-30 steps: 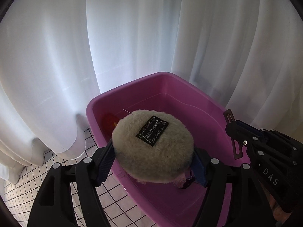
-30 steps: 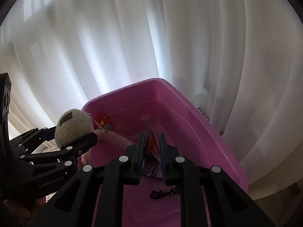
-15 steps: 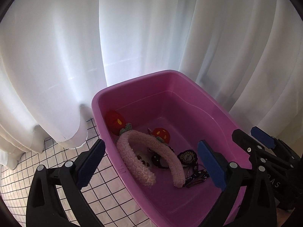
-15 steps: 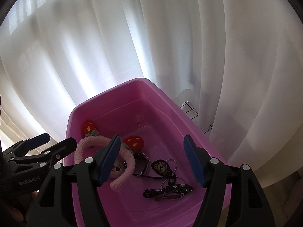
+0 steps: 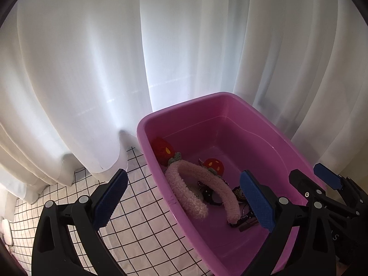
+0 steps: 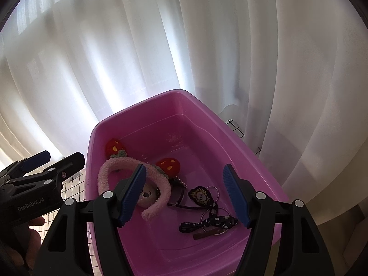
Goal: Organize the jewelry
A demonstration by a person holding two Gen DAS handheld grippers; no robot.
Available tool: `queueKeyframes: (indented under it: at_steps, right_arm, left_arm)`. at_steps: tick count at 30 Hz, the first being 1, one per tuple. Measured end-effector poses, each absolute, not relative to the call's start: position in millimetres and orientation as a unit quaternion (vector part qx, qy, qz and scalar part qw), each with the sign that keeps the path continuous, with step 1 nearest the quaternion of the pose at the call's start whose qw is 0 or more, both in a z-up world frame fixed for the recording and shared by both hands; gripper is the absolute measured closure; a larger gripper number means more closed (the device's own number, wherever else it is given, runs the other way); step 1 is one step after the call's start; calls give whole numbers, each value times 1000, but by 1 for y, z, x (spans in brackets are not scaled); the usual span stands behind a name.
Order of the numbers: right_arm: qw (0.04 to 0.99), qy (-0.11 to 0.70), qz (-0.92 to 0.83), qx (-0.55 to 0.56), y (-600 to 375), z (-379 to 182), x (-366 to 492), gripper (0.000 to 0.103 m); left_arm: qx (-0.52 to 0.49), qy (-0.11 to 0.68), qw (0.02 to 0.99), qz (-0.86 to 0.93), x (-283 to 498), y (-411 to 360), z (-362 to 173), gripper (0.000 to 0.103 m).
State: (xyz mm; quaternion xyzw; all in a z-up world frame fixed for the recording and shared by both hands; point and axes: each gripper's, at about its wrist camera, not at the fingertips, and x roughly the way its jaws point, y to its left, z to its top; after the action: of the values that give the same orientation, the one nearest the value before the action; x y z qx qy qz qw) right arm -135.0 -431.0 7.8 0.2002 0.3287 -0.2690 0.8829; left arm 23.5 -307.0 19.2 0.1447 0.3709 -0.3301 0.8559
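A pink plastic tub [image 5: 257, 112] [image 6: 207, 112] holds a fuzzy pink headband [image 5: 195, 191] [image 6: 110, 168] with red strawberry ornaments [image 5: 162, 150] [image 6: 169, 164]. Under the band lies a fluffy beige pouch [image 6: 147, 195]. A black keychain badge [image 6: 201, 195], a black patterned strap with rings [image 6: 208, 222] and a dark clip [image 6: 204, 233] lie on the tub floor. My left gripper [image 5: 184, 203] is open and empty above the tub's left rim. My right gripper [image 6: 185, 195] is open and empty above the tub's middle.
White curtains [image 5: 115, 57] hang close behind and around the tub. A white cloth with a black grid [image 5: 138, 218] covers the surface left of the tub. The other gripper shows at each view's edge [image 5: 326, 197] [image 6: 39, 174].
The left gripper opened and dropped the fluffy beige pouch into the tub. The right gripper opened and released a thin item. Both grippers have pulled back.
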Motion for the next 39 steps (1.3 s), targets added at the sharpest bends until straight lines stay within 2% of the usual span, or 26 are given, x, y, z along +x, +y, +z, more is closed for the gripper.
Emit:
queueKeyframes:
  at_steps: [39]
  right_arm:
    - [891,339,-251,167,-400,21,-141,37]
  left_arm:
    - [135,384,871,-275,26,-271,25,7]
